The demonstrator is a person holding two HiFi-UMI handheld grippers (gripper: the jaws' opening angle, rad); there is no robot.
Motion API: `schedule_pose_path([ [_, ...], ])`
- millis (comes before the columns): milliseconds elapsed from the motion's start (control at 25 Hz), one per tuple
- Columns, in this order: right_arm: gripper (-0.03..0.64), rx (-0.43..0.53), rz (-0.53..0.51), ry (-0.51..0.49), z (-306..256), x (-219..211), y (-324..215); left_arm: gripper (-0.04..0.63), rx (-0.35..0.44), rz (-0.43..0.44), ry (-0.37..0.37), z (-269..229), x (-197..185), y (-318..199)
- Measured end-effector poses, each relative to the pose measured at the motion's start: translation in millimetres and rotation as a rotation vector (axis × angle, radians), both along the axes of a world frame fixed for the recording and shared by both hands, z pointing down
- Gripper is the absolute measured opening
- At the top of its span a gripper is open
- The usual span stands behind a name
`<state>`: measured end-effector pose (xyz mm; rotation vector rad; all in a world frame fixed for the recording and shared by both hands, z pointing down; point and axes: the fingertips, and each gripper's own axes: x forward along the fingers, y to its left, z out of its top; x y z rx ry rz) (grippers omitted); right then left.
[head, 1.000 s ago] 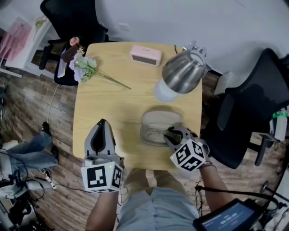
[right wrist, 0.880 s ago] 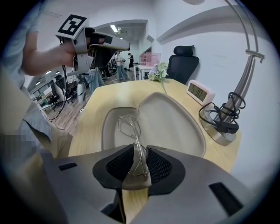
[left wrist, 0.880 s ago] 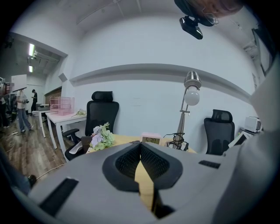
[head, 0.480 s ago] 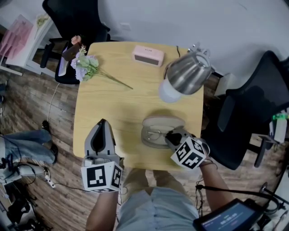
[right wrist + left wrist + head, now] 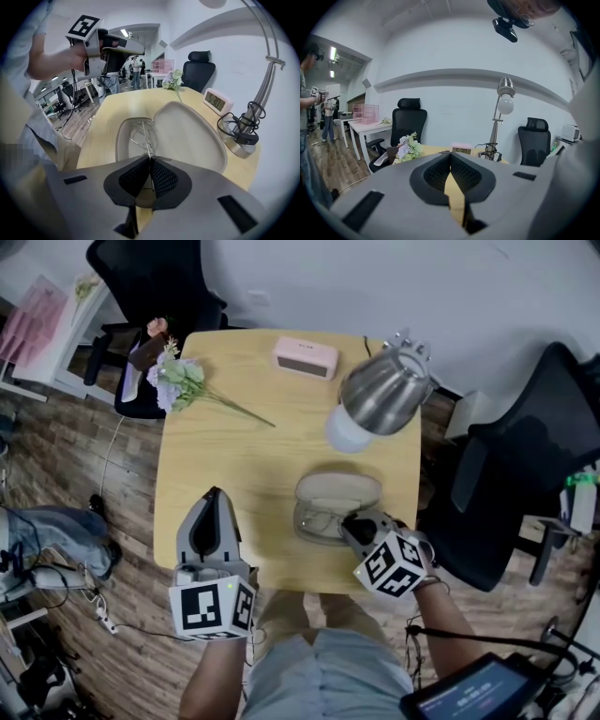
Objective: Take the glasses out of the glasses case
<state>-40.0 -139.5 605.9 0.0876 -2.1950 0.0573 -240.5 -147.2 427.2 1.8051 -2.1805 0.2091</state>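
Note:
The beige glasses case (image 5: pixel 337 493) lies open on the right front part of the wooden table (image 5: pixel 234 456). In the right gripper view its lid (image 5: pixel 192 131) is folded back and the thin wire glasses (image 5: pixel 140 133) rest in the tray. My right gripper (image 5: pixel 349 521) reaches down into the case; its jaws are closing, and a temple of the glasses runs between the pads (image 5: pixel 150 158), which pinch it. My left gripper (image 5: pixel 214 495) hovers at the table's left front edge, well apart from the case, shut with nothing in it (image 5: pixel 450 153).
A silver desk lamp (image 5: pixel 384 390) leans over the table behind the case, its base and cable at the back right (image 5: pixel 241 136). A pink clock (image 5: pixel 305 354) and a flower sprig (image 5: pixel 183 382) sit at the back. Black office chairs (image 5: pixel 511 474) flank the table.
The right gripper's jaws have closed onto the glasses inside the case; the hand barely shifted. The left gripper has stayed where it was.

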Motion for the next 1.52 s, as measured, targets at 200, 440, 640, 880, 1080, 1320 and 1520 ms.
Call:
schedule_pose_path([
  [200,0.028,0.046,0.019,-0.032,-13,-6,-7,0.006,0.007,0.005,-0.002,-5,0,0],
  [440,0.026,0.085,0.049,-0.064,-24,-9,-18,0.006,0.023,0.011,-0.014,-14,0,-2],
  [640,0.025,0.119,0.094,-0.106,-39,-10,-28,0.006,0.042,0.024,-0.025,-25,3,-4],
  [880,0.023,0.153,0.154,-0.158,-61,-11,-38,0.006,0.069,0.053,-0.041,-40,8,-9],
  [1080,0.023,0.178,0.216,-0.198,-80,-8,-41,0.006,0.095,0.087,-0.055,-56,15,-13],
  [1320,0.023,0.224,0.301,-0.258,-105,3,-50,0.006,0.133,0.129,-0.082,-74,27,-17],
  [1520,0.023,0.269,0.379,-0.321,-137,15,-59,0.006,0.174,0.151,-0.102,-91,34,-21],
])
